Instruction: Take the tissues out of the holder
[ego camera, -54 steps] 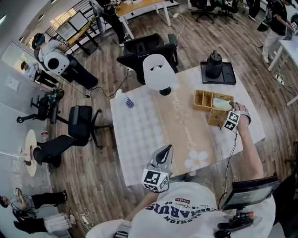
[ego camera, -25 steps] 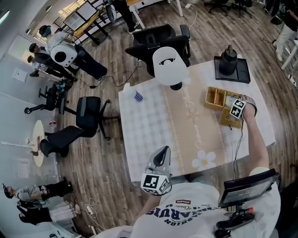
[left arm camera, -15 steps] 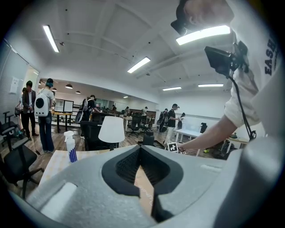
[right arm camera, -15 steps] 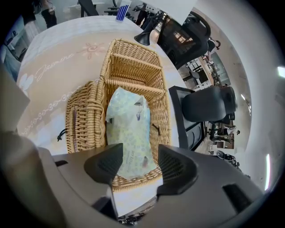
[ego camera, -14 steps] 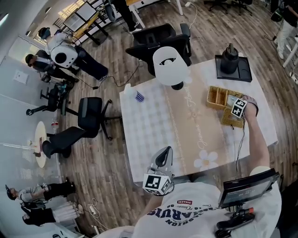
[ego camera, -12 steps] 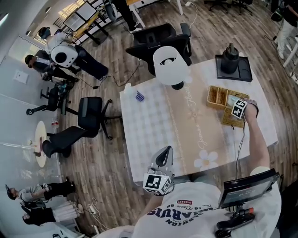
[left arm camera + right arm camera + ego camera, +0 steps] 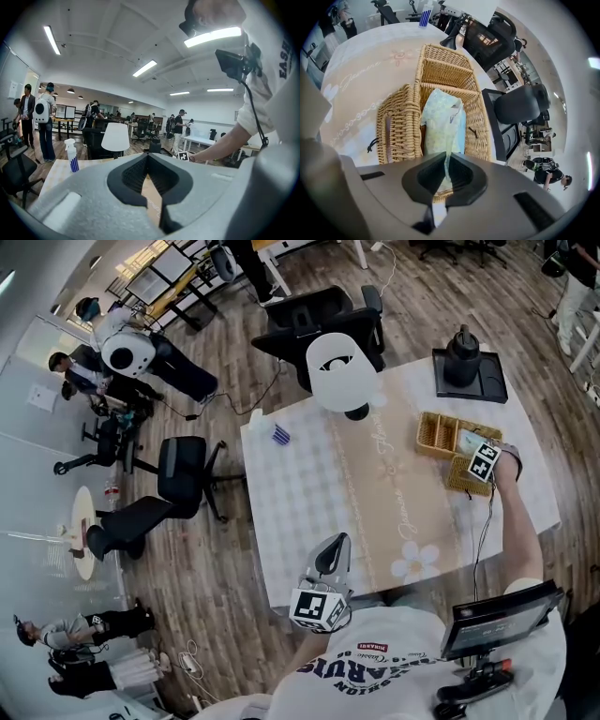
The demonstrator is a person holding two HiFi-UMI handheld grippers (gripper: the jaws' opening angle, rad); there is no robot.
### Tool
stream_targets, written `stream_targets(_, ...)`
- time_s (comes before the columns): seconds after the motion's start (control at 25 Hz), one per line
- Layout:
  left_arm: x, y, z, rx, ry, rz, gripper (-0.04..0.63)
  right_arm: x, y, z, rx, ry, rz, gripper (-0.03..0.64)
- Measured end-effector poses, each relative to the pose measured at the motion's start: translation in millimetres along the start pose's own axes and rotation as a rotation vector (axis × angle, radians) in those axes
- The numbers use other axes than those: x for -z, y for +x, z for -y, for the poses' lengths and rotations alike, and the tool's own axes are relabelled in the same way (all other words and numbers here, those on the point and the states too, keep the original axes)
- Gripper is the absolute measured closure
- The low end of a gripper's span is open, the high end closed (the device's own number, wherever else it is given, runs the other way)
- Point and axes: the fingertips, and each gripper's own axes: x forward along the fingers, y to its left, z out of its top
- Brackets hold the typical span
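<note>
At the left of the head view, a spray bottle point(image 7: 277, 434) stands near the far edge of the worktop point(image 7: 309, 493), well apart from everything else. The left gripper point(image 7: 332, 547) hangs at the lower centre, off the near edge. In its own view the fingers point(image 7: 129, 176) are pressed together with nothing between them, so it has no part in the work.

Past the white lamp point(image 7: 342, 371), at the right of the frame, sits the wicker holder point(image 7: 433, 435). The right gripper point(image 7: 473, 454) points steeply down into it. In the right gripper view its fingers point(image 7: 424, 176) have just been closing. They are now pinched tight on the near edge of the pale green tissue pack point(image 7: 443, 119), with a thin fold of wrapper running up between them.

The pack still lies inside the holder's long compartment point(image 7: 476, 117), its far end resting against the wicker divider. The square compartment beyond it looks empty.

I judge the grasp made and the removal not yet begun. What remains is lifting the pack clear of the rim and setting it on the worktop.
</note>
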Motion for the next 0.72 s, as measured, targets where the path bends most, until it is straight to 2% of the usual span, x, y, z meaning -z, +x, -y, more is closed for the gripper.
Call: stream_targets(0.72,-1,0,4,0.012,0.004,0.014,0.592,-5,-13,16,0.036,-0.002,0.01,0.611)
